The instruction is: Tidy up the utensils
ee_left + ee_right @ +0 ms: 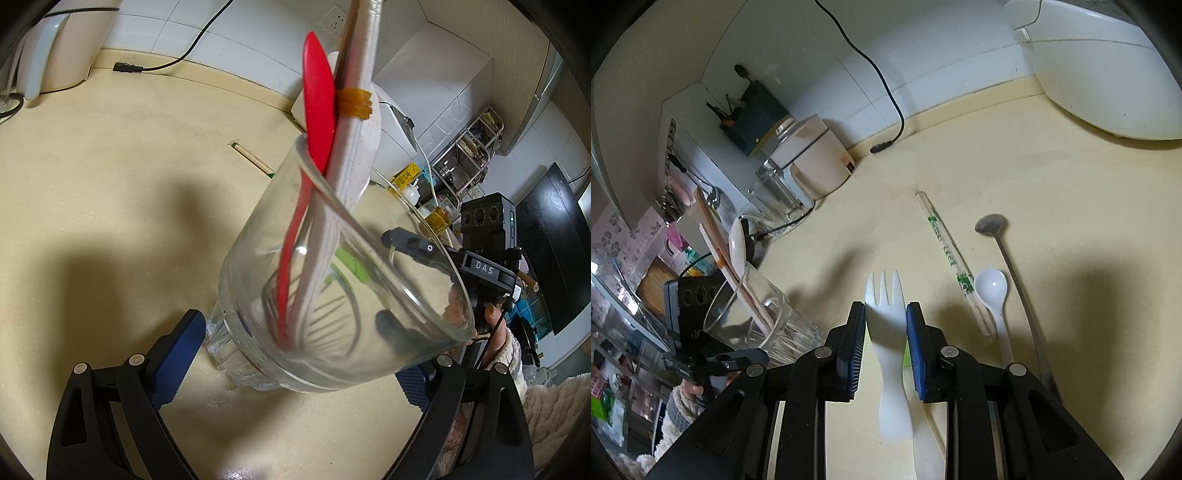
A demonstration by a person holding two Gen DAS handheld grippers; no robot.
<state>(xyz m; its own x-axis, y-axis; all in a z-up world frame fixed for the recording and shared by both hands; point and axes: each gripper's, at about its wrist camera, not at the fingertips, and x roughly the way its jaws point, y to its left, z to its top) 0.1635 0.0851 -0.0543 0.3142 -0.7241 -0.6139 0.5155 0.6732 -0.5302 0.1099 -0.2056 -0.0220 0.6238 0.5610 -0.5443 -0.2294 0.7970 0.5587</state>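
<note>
**Glass part filled, fork in the grip, four pieces still out**

While the white plastic fork (886, 325) sat between the blue pads of our right gripper (885, 347), we judged the sorting to be somewhere near its middle. We had the jaws clenched on the fork's waist, its tines pointing away from us above the counter (1052, 192). Our glass (332, 280) already held a red utensil (319, 103), a pale speckled one (360, 122) and some chopsticks banded to it, all leaning on the rim. We had our left gripper (295, 354) set around the foot of the glass, pads at either side; whether they pressed on it or merely stood beside it we could not tell. Left lying on the counter were a wrapped pair of chopsticks (945, 251), a small white spoon (991, 291) just beside it and a long metal spoon (1008, 258) further right. Something green showed under the fork, too hidden to name. Further out stood a rice cooker (1108, 74) and a loose power cord (882, 81).
</note>
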